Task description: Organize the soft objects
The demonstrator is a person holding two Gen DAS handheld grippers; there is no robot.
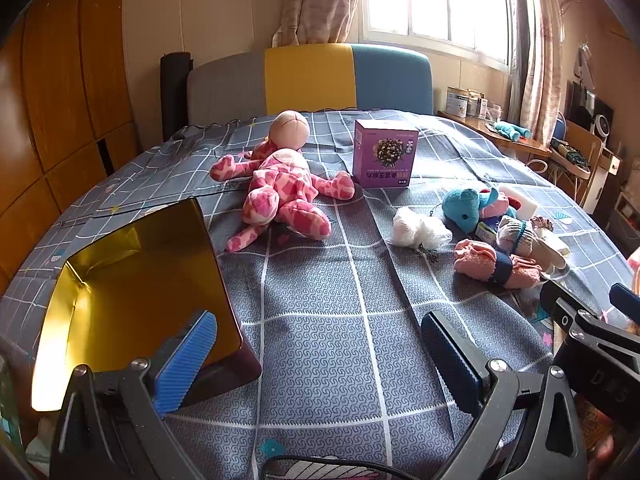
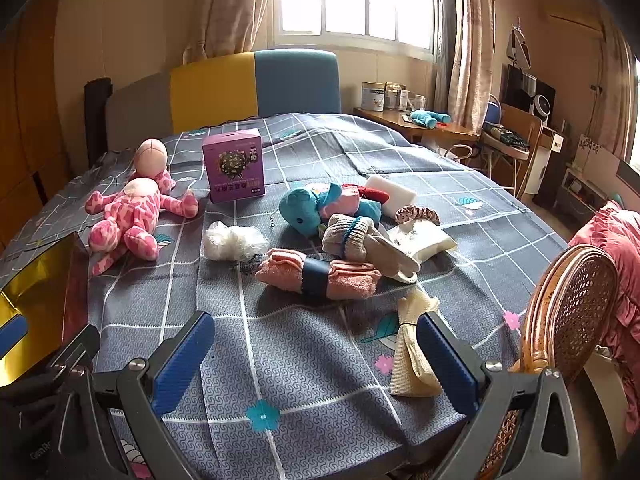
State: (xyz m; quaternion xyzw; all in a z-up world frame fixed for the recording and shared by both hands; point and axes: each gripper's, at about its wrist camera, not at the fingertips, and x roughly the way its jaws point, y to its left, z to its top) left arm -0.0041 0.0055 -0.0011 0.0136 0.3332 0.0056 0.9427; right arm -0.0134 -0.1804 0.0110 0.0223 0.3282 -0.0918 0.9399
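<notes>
A pink spotted plush doll (image 1: 280, 188) (image 2: 132, 212) lies on the bed at the back left. A pile of soft things lies to the right: a blue plush (image 1: 464, 208) (image 2: 304, 212), a white mesh puff (image 1: 416, 228) (image 2: 232, 240), a rolled pink towel with a dark band (image 1: 496, 268) (image 2: 316, 276), and socks (image 2: 352, 236). A cream cloth strip (image 2: 412, 356) lies by my right gripper's right finger. An open gold-lined box (image 1: 132, 280) (image 2: 36, 300) stands at the left. My left gripper (image 1: 320, 360) and right gripper (image 2: 316, 360) are open and empty above the bedspread.
A purple carton (image 1: 384, 152) (image 2: 234, 170) stands upright behind the toys. A white sponge block (image 2: 392, 192) lies in the pile. A wicker chair (image 2: 568, 312) stands at the bed's right edge. A desk (image 2: 420, 124) with tins is by the window.
</notes>
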